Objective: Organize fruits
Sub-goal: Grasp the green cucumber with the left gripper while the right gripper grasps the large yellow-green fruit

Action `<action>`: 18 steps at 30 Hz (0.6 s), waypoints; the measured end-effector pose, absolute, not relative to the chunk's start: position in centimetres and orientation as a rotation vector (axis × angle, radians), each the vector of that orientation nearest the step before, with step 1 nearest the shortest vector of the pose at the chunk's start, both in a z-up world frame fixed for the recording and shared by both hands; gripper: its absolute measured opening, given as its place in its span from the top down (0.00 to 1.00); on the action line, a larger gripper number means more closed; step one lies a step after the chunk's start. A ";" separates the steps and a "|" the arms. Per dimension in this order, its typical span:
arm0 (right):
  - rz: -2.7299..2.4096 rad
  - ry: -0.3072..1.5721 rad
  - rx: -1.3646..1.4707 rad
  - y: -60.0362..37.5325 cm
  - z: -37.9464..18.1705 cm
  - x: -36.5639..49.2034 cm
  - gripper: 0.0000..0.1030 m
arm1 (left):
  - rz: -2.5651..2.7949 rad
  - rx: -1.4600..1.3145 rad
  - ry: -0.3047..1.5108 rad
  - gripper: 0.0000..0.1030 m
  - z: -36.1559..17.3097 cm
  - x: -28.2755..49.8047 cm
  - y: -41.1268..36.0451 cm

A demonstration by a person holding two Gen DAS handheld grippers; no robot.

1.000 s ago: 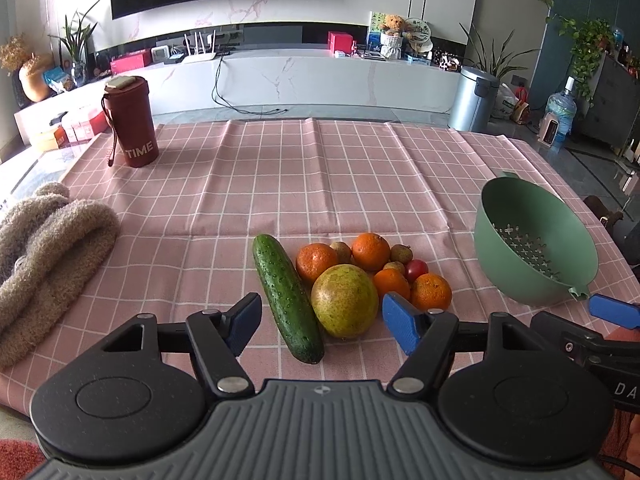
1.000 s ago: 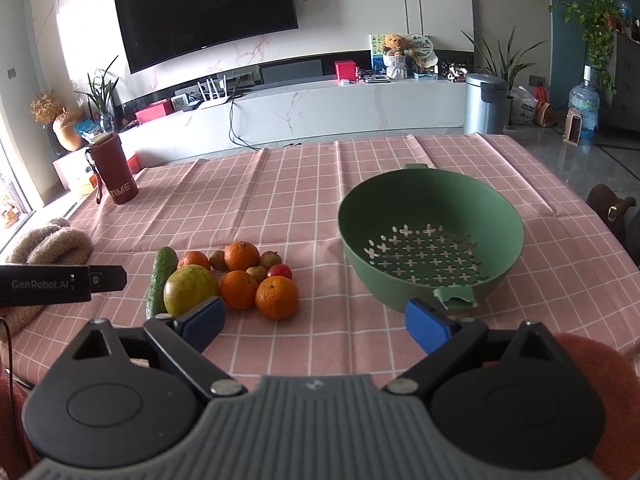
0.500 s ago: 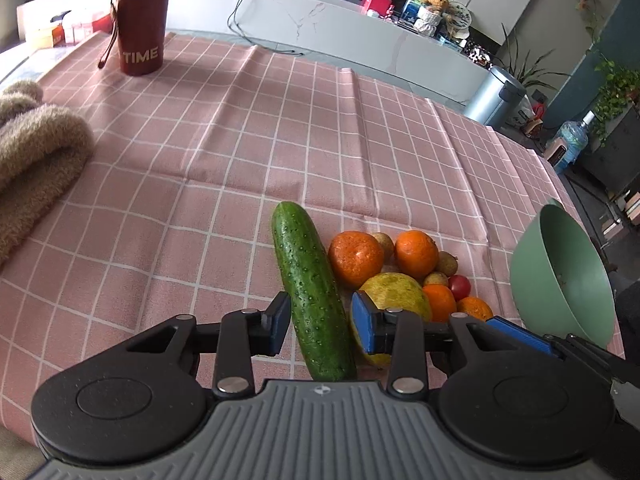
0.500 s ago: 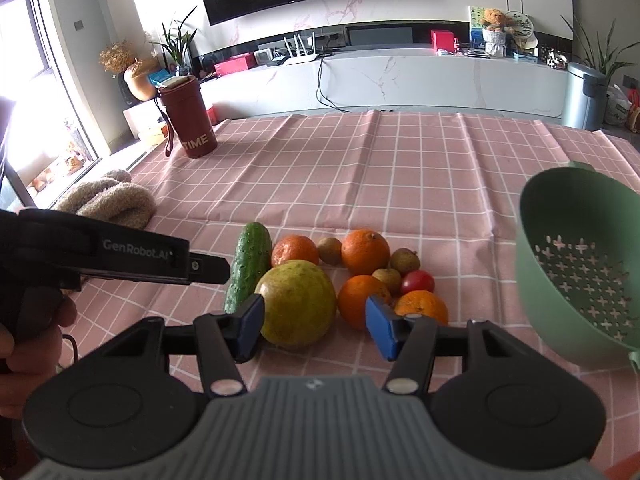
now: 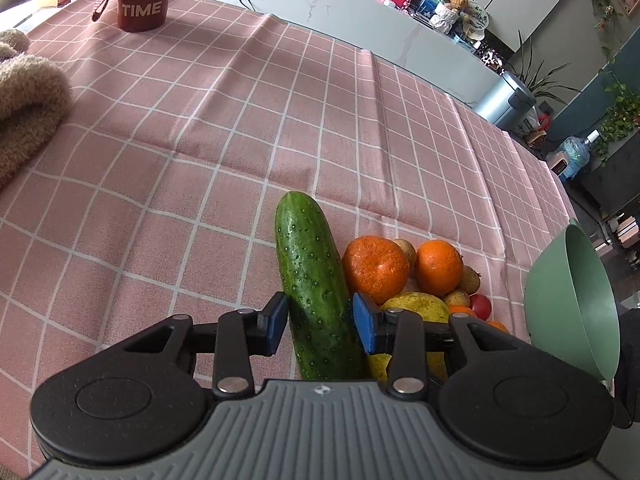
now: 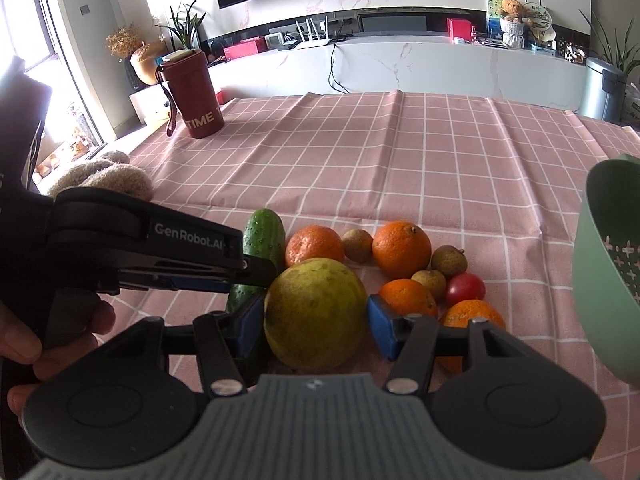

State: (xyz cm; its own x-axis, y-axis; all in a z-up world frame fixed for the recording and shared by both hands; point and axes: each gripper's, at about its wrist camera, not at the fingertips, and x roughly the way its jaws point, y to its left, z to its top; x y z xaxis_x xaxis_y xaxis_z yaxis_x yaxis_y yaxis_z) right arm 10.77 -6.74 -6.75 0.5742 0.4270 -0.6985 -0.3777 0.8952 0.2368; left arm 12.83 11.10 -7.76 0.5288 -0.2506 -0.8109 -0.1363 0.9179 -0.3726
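Observation:
A pile of fruit lies on the pink checked tablecloth. A long green cucumber sits at its left edge. My left gripper has both blue pads against the cucumber's sides, and the jaws are opening slightly. A large yellow-green fruit sits at the front of the pile, and my right gripper is shut on it, with a pad on each flank. Behind lie oranges, small brown fruits and a red tomato. A green colander stands to the right.
A dark red cup marked TIME stands at the far left of the table. A beige fuzzy cloth lies at the left edge. A person's hand holds the left gripper's black body just beside my right gripper.
Both grippers came down and forward onto the pile. Their jaws went from wide open to narrow, the left around the cucumber and the right around the yellow-green fruit.

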 end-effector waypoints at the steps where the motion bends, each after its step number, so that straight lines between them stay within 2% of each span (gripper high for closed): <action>1: 0.472 0.834 0.064 -6.7 -6.9 10.8 0.45 | -0.077 -0.432 1.022 0.56 -7.9 12.9 11.2; 4: 0.474 0.821 0.049 -6.4 -7.0 10.7 0.42 | -0.073 -0.437 1.023 0.52 -8.2 13.0 11.2; 7: 0.476 0.807 0.019 -6.0 -7.2 10.5 0.41 | -0.082 -0.446 1.020 0.58 -8.2 12.9 11.2; 8: 0.469 0.799 0.000 -5.9 -7.2 10.3 0.45 | -0.082 -0.447 1.020 0.59 -8.2 12.8 11.2; 18: 0.478 0.862 0.012 -8.0 -6.6 7.8 0.45 | -0.112 -0.412 1.114 0.60 -7.5 10.1 11.8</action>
